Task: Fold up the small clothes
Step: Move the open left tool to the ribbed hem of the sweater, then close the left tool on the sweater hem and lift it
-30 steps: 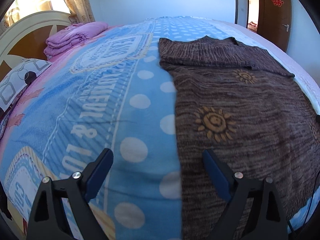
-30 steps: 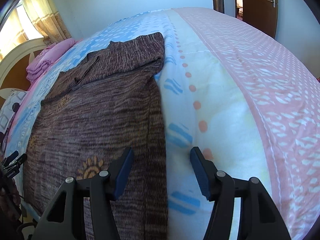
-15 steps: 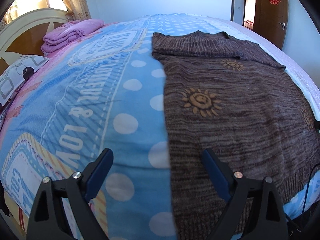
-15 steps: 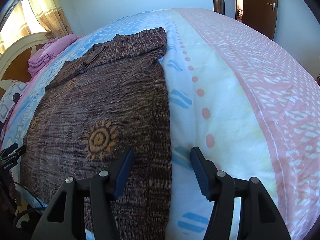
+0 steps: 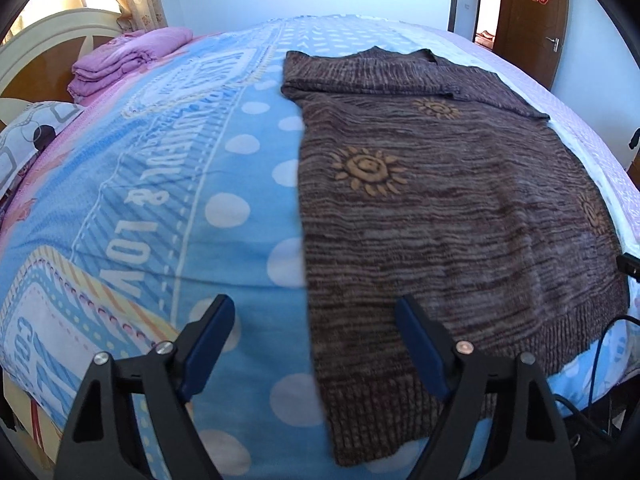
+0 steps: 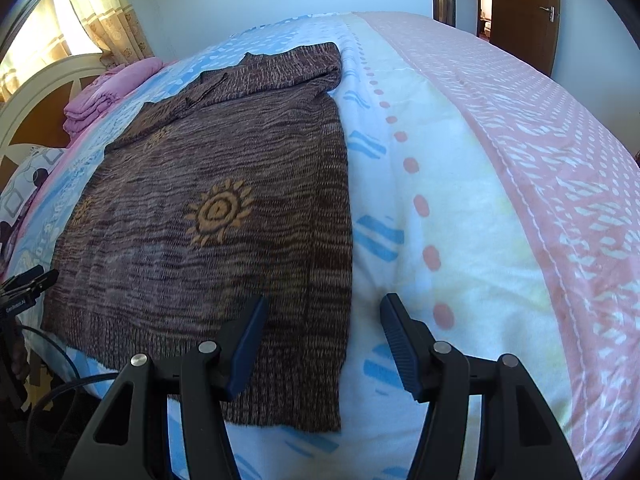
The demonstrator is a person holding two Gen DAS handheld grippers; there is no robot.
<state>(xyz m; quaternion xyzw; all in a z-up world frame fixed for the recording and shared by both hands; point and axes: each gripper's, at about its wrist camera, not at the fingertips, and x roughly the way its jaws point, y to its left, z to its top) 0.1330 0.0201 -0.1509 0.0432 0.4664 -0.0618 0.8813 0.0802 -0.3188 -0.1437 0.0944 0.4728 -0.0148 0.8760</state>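
A brown knit sweater [image 5: 448, 216] with orange sun motifs lies flat on the bed, sleeves folded across its far end, ribbed hem at the near bed edge. It also shows in the right wrist view [image 6: 224, 208]. My left gripper [image 5: 316, 320] is open and empty, above the sweater's near left hem corner. My right gripper [image 6: 322, 316] is open and empty, straddling the sweater's right edge near the hem. The left gripper's tip shows at the right wrist view's left edge [image 6: 28, 284].
The bed has a blue patterned blanket [image 5: 160, 184] on the left and a pink and white cover [image 6: 520, 184] on the right. Folded purple bedding [image 5: 128, 60] and a pillow [image 5: 28, 136] lie by the headboard. Cables [image 5: 600, 344] hang at the bed's near edge. A door [image 5: 532, 16] stands beyond.
Both grippers have pulled back toward the near edge of the bed, so the sweater's hem now shows. Both stay open. The sweater has not moved.
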